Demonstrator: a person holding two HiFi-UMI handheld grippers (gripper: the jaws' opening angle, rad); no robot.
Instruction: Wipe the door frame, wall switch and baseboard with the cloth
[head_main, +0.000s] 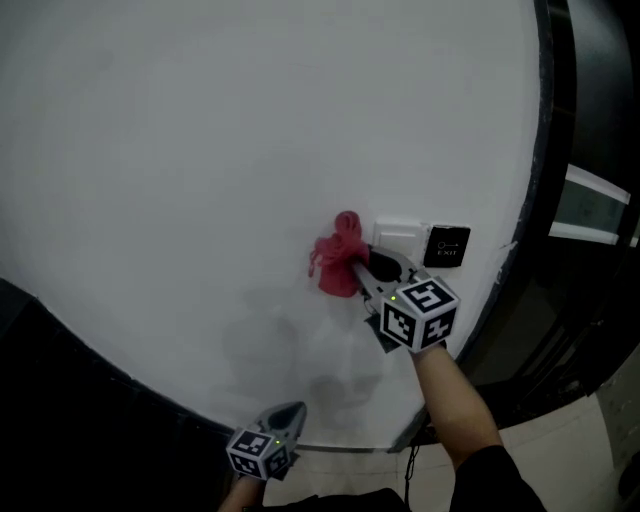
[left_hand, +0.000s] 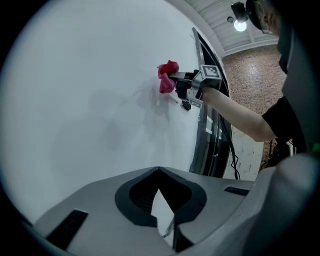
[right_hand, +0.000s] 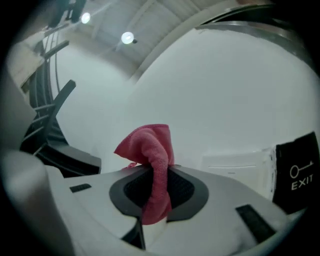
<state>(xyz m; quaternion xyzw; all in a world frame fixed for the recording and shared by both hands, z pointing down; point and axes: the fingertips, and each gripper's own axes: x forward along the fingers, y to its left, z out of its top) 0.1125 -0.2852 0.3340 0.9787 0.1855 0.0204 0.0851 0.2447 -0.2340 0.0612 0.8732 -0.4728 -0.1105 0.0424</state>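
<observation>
— What's the nearer hand doing?
— The left gripper (head_main: 288, 413) is hanging low, closest to the head camera, and pointing at the white wall (head_main: 200, 150) well below the work. Its own view is showing the jaws closed tip to tip, pinching nothing.
— And the other one?
— The right gripper (head_main: 352, 262) is being held higher and further in, at the end of the person's bare forearm (head_main: 455, 400), with its marker cube facing the head camera. It's clenching the red cloth (head_main: 336, 258). In its own view the fabric is running down between the two dark pads and bunching out past the tips in a loose fold.
— Where's the cloth sitting on the wall?
— The bunched end is sticking out ahead of the jaws and lying right at the wall surface, just to the left of the white wall switch (head_main: 398, 235). Whether it's pressing on the paint or hovering just off it, I can't tell. The switch plate is showing beside the cloth, with the gripper's body crossing the plate's lower edge in the head view.
— Anything beyond that?
— A black exit button (head_main: 447, 246) is sitting just right of the switch, touching it or nearly so. Further right, the dark door frame (head_main: 552, 150) is running along the end of the wall, well apart from the cloth
</observation>
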